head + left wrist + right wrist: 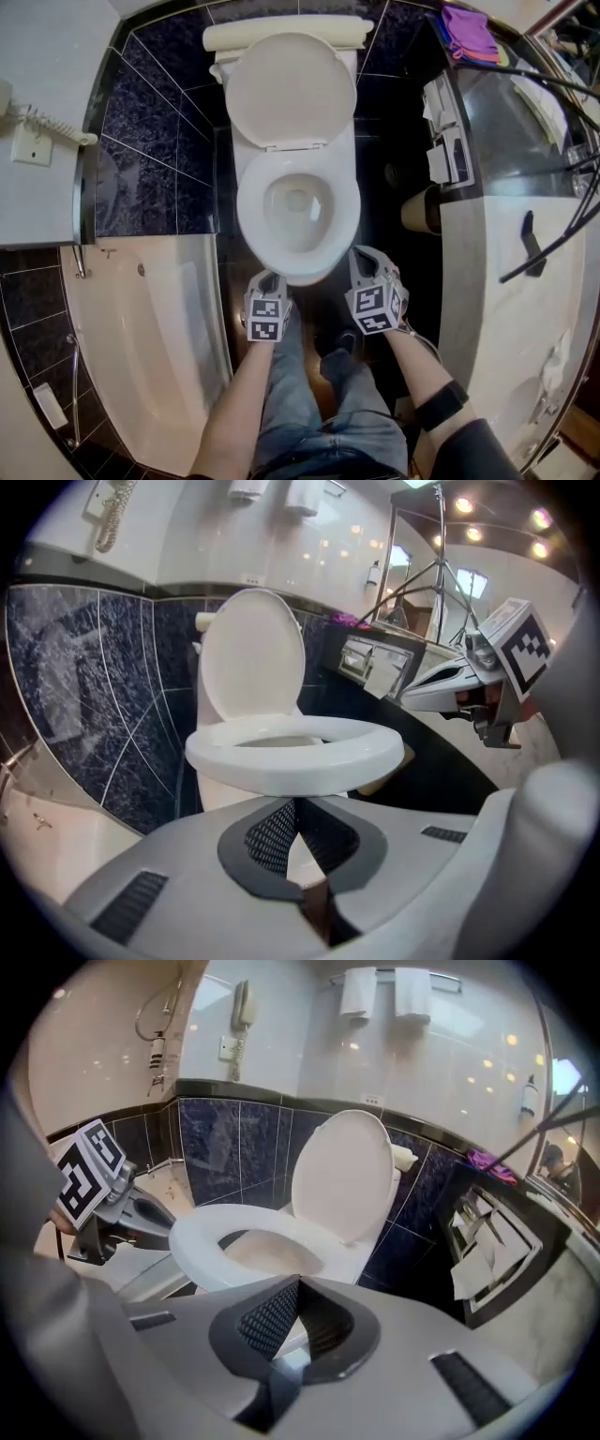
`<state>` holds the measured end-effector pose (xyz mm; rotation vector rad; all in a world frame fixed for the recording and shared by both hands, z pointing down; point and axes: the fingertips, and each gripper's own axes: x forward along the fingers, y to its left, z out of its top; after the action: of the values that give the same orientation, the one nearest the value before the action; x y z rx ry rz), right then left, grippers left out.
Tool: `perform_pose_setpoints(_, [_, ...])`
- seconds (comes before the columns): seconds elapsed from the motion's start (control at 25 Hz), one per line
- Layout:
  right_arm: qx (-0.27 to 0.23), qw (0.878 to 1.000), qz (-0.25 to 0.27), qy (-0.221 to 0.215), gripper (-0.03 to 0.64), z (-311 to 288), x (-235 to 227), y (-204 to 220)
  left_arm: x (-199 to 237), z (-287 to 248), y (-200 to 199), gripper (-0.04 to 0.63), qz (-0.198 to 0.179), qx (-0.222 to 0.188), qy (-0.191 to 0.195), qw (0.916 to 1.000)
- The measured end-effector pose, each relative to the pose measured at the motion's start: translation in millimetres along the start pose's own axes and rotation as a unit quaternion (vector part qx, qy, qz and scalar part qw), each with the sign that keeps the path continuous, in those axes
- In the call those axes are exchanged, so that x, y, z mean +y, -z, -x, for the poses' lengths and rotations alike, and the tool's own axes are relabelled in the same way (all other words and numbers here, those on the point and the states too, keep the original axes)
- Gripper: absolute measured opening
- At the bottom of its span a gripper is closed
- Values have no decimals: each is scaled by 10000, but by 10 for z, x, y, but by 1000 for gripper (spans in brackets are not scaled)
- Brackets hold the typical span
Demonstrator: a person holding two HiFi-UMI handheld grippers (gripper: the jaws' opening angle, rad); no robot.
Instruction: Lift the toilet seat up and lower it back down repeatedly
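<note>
While the toilet seat (251, 202) lies flat on the bowl in the middle of the head view, with the lid (291, 89) stood up against the cistern behind it, no lift is yet under way. At the upper left of that frame a wall phone (33, 131) is seen, and at the lower left a bathtub (141, 319). Just right of the tub, the left gripper (266, 284) is held low at the front of the bowl. In the left gripper view its jaws are seen pressed together with nothing between them, and the seat's front rim is seen just beyond and above their tips, apart from them. Further right, the right gripper (364, 265) is held near the bowl's front right side. Its jaws are likewise closed together and empty, and no contact with the seat can be made out. At the right of the frame a pale bench (506, 309) is seen, with a purple cloth (467, 33) at the upper right.

The step in hand is judged to be the approach before a lift. For the next move, a closed tip would need to be slipped under the seat's front lip, or the jaws parted and clamped on that edge. The seat would then be swung up toward the lid.
</note>
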<state>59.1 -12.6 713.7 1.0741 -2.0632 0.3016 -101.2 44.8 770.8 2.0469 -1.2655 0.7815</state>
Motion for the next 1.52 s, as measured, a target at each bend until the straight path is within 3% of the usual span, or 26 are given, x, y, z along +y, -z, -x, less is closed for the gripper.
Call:
perform_pose_setpoints(0.36, [171, 9970, -750, -40, 18, -452, 310, 944, -11, -444, 814, -11, -267, 181, -94, 9994])
perform_pose_setpoints(0.8, [368, 9970, -646, -229, 18, -869, 621, 1540, -22, -923, 1677, -11, -183, 614, -238, 9977])
perform_pose_setpoints(0.92, [410, 9967, -661, -213, 18, -898, 606, 1613, 16, -1015, 1574, -9, -189, 474, -248, 9984])
perform_pose_setpoints(1.24, [592, 9952, -763, -163, 20, -667, 523, 1641, -10, -776, 1443, -9, 19, 572, -222, 9981])
perform_pose_setpoints(1.36, [651, 9946, -789, -177, 20, -370, 496, 1495, -123, -466, 1177, -9, 1, 499, -202, 9986])
perform_pose_setpoints(1.52, [345, 9967, -708, -175, 20, -17, 368, 860, -178, 14, 458, -9, -117, 120, -239, 9996])
